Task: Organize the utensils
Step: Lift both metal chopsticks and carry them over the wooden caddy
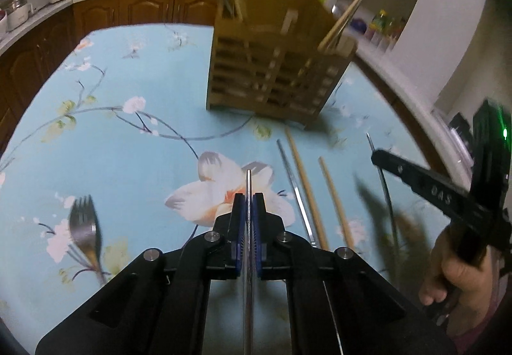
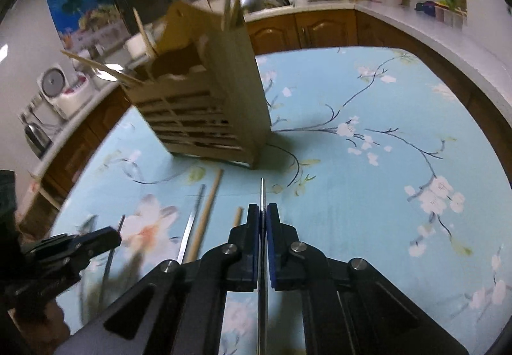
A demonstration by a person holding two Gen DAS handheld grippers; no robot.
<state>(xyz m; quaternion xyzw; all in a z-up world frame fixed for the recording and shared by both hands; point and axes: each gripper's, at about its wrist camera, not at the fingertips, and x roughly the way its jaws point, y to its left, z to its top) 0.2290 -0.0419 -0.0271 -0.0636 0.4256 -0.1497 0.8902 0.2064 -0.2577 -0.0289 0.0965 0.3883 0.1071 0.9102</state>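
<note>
- Nearest the left wrist camera, the left gripper [image 1: 249,204] is clamped on a thin metal chopstick [image 1: 248,182]; its blue pads [image 1: 238,217] press the rod from both sides, and the tip projects forward past the fingertips over a large white flower printed on the blue floral tablecloth [image 1: 144,92].
- Nearest the right wrist camera, the right gripper [image 2: 263,214] is likewise closed tight on a second metal chopstick [image 2: 262,191], which runs straight between the pads and juts out ahead.
- Just beside and between the two grippers, loose pieces lie on the cloth: a flat metal chopstick [image 1: 294,185] touching or nearly touching a wooden chopstick [image 1: 305,185], and a second wooden chopstick [image 1: 336,201] slightly apart to the right.
- Left of the left gripper, a metal fork [image 1: 84,227] lies on the cloth, blurred.
- A hand [image 1: 454,271] grips the right tool's handle at the frame edge.
- Farther ahead, the wooden utensil holder [image 1: 275,67] stands upright on the cloth, with wooden chopsticks [image 1: 345,15] leaning out of its compartments.
- Beyond the table, a countertop [image 2: 416,25] over wooden cabinets carries kitchenware.
</note>
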